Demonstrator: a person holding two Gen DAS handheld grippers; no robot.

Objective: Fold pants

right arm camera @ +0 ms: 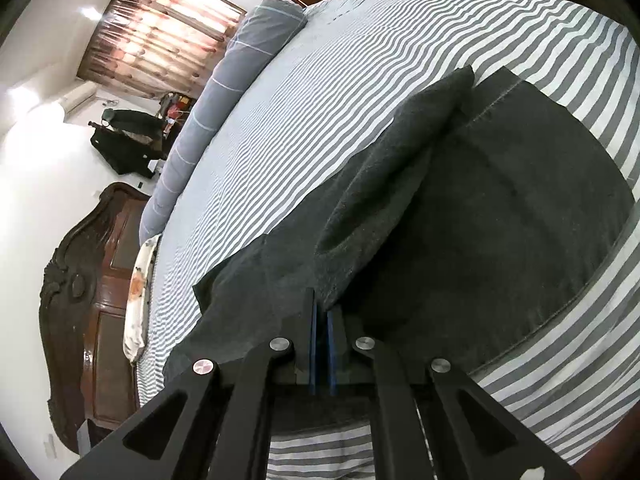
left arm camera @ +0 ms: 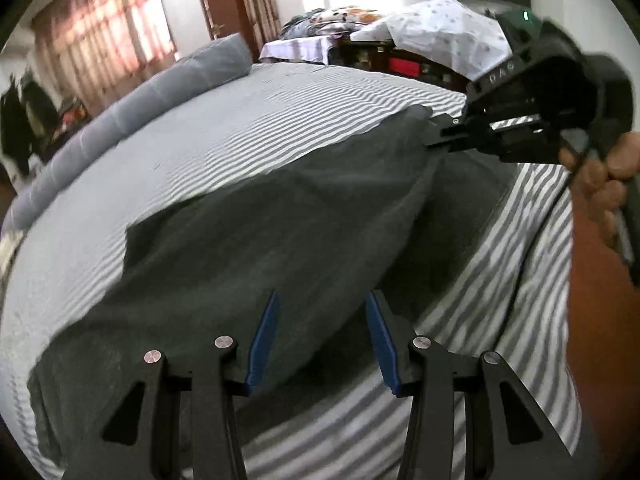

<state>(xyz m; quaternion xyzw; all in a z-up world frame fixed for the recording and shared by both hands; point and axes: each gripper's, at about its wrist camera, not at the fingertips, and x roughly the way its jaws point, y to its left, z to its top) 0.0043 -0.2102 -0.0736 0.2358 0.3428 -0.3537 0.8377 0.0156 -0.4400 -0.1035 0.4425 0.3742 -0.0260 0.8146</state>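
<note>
Your left gripper (left arm camera: 322,300) hung with blue fingers apart over the dark pants (left arm camera: 248,232), which lay on the striped bedsheet (left arm camera: 280,116). Your right gripper (right arm camera: 322,312) apparently pinched a raised fold ahead of its fingertips.

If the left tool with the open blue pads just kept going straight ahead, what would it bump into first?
Most likely the dark grey pants spread on the striped bedsheet: the left tool hangs open just above the cloth, though depth is unclear.
</note>
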